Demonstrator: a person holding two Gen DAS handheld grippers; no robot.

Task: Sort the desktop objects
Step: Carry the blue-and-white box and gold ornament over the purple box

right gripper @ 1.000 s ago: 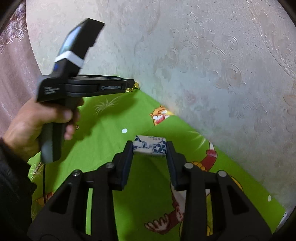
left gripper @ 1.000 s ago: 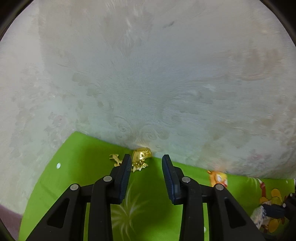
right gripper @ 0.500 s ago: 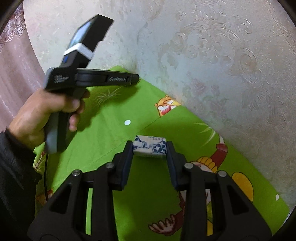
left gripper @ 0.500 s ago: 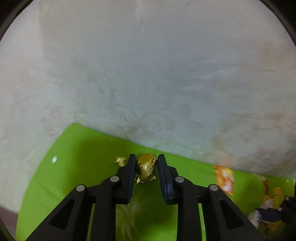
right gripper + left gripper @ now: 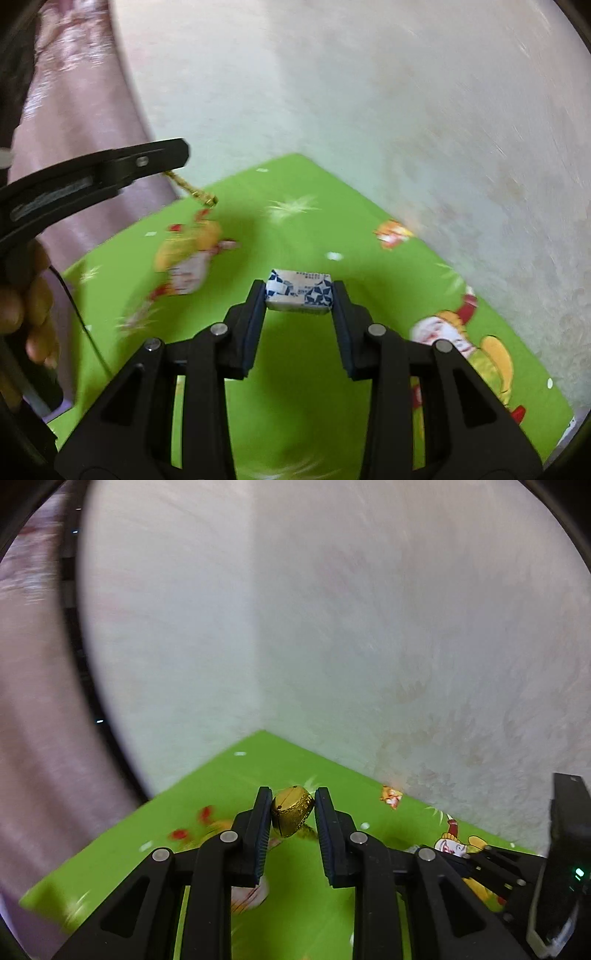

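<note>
A bright green tablecloth printed with red-and-yellow cartoon figures lies under a shiny gold textured ornament and a white packet patterned in dark blue stars.

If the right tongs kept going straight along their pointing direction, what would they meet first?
Probably the green cloth just beyond the held blue-and-white packet; nothing else shows ahead of the right tongs, though depth is uncertain.

Two black grippers show, the left gripper with one gold-wrapped sweet, the right gripper with one blue-and-white sweet, above one green cartoon cloth.
</note>
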